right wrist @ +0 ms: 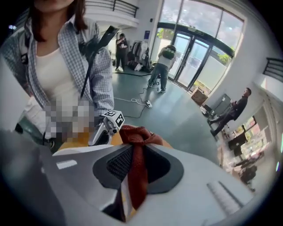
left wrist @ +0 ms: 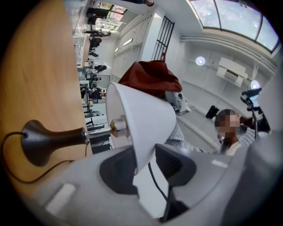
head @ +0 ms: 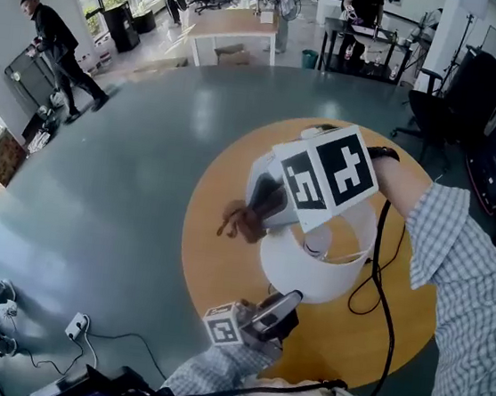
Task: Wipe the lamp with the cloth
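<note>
Fingers [left wrist: 117, 170] of left gripper [left wrist: 143, 164] on lampshade [left wrist: 146, 114]

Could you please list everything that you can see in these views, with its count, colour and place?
lamp: one, white shade and dark base, on the table
cloth: one, dark red, beside the shade
table: one, round, light wood, on the grey floor
power strip: one, white, on the floor at lower left
people: several, dark clothes, far across the room
left gripper: one, grey, jaws shut on the lamp's shade rim
right gripper: one, grey, jaws shut on the cloth
</note>
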`<state>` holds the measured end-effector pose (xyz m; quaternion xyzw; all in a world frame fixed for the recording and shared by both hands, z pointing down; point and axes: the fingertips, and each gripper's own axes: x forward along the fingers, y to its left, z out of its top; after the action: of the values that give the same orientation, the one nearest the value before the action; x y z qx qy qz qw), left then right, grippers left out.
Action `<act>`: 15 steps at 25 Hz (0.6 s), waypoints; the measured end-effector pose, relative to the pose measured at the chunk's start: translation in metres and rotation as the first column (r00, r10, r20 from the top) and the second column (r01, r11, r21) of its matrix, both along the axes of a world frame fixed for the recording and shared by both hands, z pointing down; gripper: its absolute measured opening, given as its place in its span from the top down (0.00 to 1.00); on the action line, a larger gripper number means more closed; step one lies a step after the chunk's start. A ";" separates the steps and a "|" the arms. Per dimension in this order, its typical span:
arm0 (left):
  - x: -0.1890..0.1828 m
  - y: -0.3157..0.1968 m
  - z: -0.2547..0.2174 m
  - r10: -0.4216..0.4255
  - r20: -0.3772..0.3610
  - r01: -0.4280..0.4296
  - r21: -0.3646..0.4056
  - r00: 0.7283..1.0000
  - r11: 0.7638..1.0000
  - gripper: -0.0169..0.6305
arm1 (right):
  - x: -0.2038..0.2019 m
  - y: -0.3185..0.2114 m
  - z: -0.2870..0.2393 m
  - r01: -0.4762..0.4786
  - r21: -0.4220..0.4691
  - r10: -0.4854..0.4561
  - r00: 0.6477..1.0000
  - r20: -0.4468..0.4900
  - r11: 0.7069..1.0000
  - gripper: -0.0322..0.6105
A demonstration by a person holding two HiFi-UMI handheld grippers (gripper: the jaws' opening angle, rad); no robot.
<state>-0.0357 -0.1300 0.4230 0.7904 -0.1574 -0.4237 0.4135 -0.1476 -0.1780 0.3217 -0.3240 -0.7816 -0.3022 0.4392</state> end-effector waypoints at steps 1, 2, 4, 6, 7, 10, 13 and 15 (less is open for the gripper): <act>-0.001 0.000 0.001 0.001 -0.001 -0.001 -0.001 1.000 1.000 0.78 | 0.002 0.008 -0.001 0.037 0.046 -0.038 0.999 0.006 0.998 0.84; -0.002 0.001 0.001 0.001 -0.003 -0.001 -0.001 1.000 1.000 0.78 | 0.003 0.016 -0.002 0.071 0.088 -0.073 0.997 0.013 0.994 0.84; -0.004 0.003 0.001 -0.001 -0.007 0.001 -0.001 1.000 1.000 0.78 | 0.007 0.034 -0.004 0.118 0.150 -0.124 0.992 0.035 0.982 0.84; -0.004 0.006 0.001 -0.001 -0.009 0.001 -0.002 1.000 1.000 0.78 | 0.012 0.049 -0.007 0.138 0.191 -0.154 0.985 0.071 0.972 0.84; -0.004 0.007 0.002 0.000 -0.009 0.000 -0.003 1.000 1.000 0.78 | 0.016 0.056 -0.009 0.143 0.207 -0.164 0.982 0.092 0.968 0.84; -0.005 0.007 0.003 0.009 -0.007 -0.009 -0.003 1.000 1.000 0.78 | 0.031 0.075 -0.016 0.141 0.242 -0.179 0.973 0.146 0.960 0.84; -0.007 0.006 0.004 0.012 -0.008 -0.012 -0.002 1.000 1.000 0.78 | 0.049 0.089 -0.018 0.124 0.292 -0.180 0.968 0.173 0.948 0.84; -0.009 0.006 0.003 0.012 -0.011 -0.012 -0.001 1.000 1.000 0.78 | 0.062 0.095 -0.014 0.105 0.336 -0.173 0.968 0.181 0.936 0.84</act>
<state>-0.0449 -0.1242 0.4264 0.7888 -0.1507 -0.4252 0.4174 -0.0858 -0.0830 0.3075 -0.2689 -0.7380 -0.4887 0.3797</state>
